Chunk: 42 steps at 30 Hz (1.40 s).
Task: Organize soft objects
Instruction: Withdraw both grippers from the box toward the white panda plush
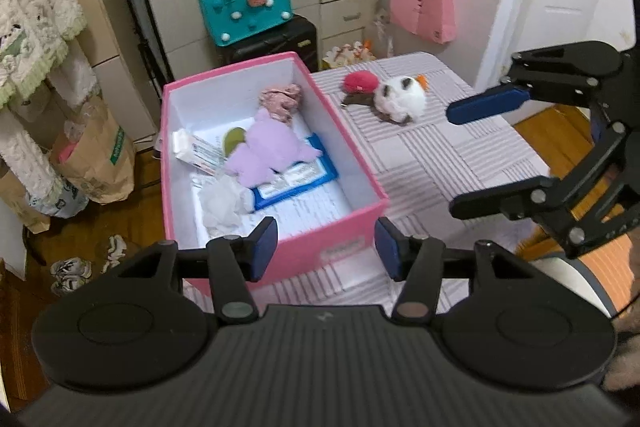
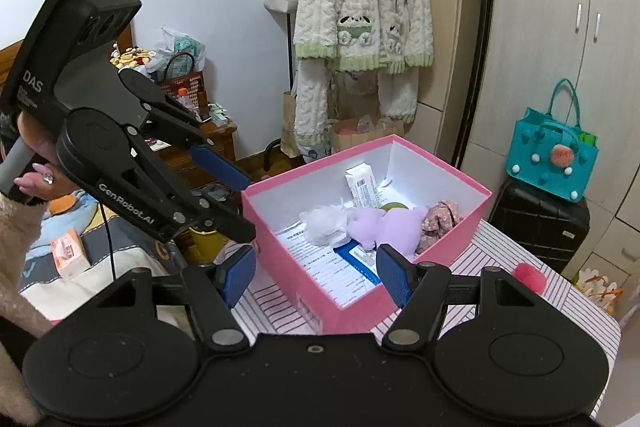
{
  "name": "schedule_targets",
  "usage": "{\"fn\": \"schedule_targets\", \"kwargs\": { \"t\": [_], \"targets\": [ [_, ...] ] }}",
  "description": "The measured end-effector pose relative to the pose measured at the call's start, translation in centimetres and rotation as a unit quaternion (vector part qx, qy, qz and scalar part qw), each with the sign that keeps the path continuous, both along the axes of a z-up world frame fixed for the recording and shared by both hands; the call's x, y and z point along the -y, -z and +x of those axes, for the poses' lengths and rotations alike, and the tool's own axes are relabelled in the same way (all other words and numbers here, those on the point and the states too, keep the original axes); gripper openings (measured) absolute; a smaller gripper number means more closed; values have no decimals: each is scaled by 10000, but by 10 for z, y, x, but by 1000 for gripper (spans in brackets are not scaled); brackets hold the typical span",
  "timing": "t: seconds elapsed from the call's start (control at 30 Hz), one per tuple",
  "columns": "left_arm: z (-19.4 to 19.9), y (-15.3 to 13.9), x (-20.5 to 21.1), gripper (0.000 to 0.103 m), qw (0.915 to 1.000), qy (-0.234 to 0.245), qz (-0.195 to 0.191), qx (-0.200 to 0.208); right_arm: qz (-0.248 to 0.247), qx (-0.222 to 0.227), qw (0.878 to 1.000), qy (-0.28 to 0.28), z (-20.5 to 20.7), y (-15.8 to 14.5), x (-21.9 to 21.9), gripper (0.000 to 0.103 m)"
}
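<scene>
A pink box (image 1: 296, 267) (image 2: 280, 267) stands open on the striped table (image 1: 440, 155). Inside it lie a purple plush (image 1: 268, 151) (image 2: 384, 227), a floral cloth (image 1: 280, 101) (image 2: 440, 223), a white fluffy puff (image 1: 224, 203) (image 2: 324, 223), a tissue pack and a blue wipes pack. On the table beyond the box rest a white spotted plush (image 1: 400, 99) and a red pompom (image 1: 358, 83) (image 2: 528, 275). My left gripper (image 1: 326, 249) (image 2: 246, 207) hovers open over the box's near corner, empty. My right gripper (image 2: 316, 279) (image 1: 454, 161) is open and empty above the table, right of the box.
A teal bag (image 1: 248, 3) (image 2: 552, 155) sits on a black suitcase (image 1: 272, 41) behind the table. A pink bag (image 1: 424, 3) hangs on the wardrobe. A fluffy jacket (image 2: 360, 7) hangs on a rack, with paper bags (image 1: 96, 155) on the floor below it. A bed lies left.
</scene>
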<state>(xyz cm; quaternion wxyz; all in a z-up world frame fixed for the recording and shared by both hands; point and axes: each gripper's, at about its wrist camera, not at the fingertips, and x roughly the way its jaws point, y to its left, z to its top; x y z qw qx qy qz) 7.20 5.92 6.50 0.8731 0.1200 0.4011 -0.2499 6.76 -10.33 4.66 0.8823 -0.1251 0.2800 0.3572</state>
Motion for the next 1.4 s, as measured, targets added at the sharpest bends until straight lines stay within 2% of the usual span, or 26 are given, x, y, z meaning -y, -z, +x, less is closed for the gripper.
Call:
{"fn": "schedule_targets", "kwargs": {
  "t": [0.3, 0.47, 0.77, 0.9, 1.03, 1.17, 1.3, 1.4],
  "targets": [
    [-34, 4, 23, 56, 9991, 395, 162, 66, -54, 103, 9999, 127, -38, 5, 18, 71],
    [-44, 4, 42, 58, 9969, 720, 256, 165, 100, -123, 9997, 207, -50, 13, 40, 72],
    [-42, 25, 75, 60, 9928, 1132, 325, -215, 90, -312, 9968, 724, -64, 37, 84, 72],
    [-37, 26, 87, 61, 9919, 1227, 269, -193, 130, -430, 9947, 922, -66, 49, 103, 72],
    [-28, 29, 98, 62, 9908, 1347, -29, -89, 245, -428, 9933, 1041, -65, 59, 120, 73],
    [-15, 39, 97, 62, 9890, 1254, -779, -31, 624, -426, 9912, 1091, -61, 69, 136, 73],
    [-14, 46, 110, 62, 9882, 1103, -911, 550, 791, -283, 9888, 1233, -54, 76, 140, 73],
    [-11, 50, 122, 62, 9865, 1057, -972, 781, 839, -80, 9876, 1321, -47, 84, 142, 74]
  ]
}}
